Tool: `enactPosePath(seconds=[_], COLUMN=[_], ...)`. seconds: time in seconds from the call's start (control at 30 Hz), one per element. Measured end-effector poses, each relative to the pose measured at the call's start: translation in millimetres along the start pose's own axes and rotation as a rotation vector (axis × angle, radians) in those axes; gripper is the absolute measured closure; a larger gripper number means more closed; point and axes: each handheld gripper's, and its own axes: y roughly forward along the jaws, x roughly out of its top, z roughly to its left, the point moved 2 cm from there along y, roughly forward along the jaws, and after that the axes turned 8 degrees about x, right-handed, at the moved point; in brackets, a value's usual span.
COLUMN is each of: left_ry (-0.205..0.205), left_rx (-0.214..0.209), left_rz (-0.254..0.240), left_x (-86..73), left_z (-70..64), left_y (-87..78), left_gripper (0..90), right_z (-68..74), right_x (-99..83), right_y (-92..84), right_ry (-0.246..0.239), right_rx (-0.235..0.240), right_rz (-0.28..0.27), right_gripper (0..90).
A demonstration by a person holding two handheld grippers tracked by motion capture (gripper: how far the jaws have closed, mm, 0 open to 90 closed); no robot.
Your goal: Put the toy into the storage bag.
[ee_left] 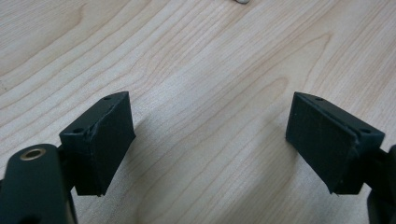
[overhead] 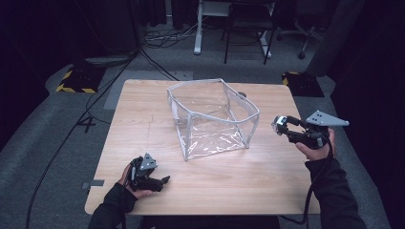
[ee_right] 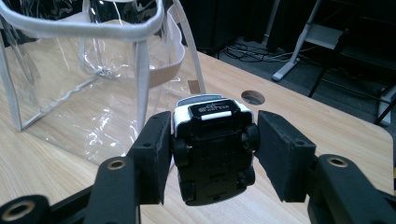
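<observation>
While the left gripper (overhead: pixel 165 180) sits low near the front edge of the wooden table (overhead: pixel 143 119), its jaws stand wide apart with nothing between them, just bare wood grain showing in the left gripper view. Over on the other side, the right gripper (overhead: pixel 278 125) is up off the table, held level in the person's right hand (overhead: pixel 315 148) and pointing in toward the clear plastic bag (overhead: pixel 212 117). Its jaws are clamped on a small toy car (ee_right: pixel 212 149), and the right gripper view gives a good look at it: the car is turned belly-up to the camera, black underside and wheels showing, white body edging the far end, the pads pressing its two sides. The car hangs in the air just beside the bag's right wall, outside it. That bag stands upright in the middle of the table, white-trimmed rim gaping open at the top, see-through walls crinkled. A round hole (ee_right: pixel 253 97) in the tabletop lies beyond the car, near the far edge.
</observation>
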Motion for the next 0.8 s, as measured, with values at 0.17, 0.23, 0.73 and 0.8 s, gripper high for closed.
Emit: enactPosePath(seconds=[0.17,0.23,0.73,0.8], left_ry=[-0.002,-0.002,0.000,0.000], left_rx=[0.002,0.002,0.003,0.003], left_rz=[-0.002,-0.002,-0.002,-0.002], left_x=[0.1,0.1,0.1,0.1], left_z=[0.0,0.0,0.1,0.1], left_y=[0.4,0.4,0.3,0.4], left_gripper=[15.4,15.4,15.4,15.4], right_z=[1.0,1.2,8.3,8.8], right_x=[13.3,15.4,46.3,47.9], right_y=[-2.7,-3.0,-3.6,-3.7], right_ry=[-0.005,-0.008,-0.047,-0.053], right_rx=[-0.009,-0.007,-0.003,-0.001], right_rz=[-0.018,-0.023,-0.048,-0.047], right_gripper=[47.1,47.0,47.0,47.0])
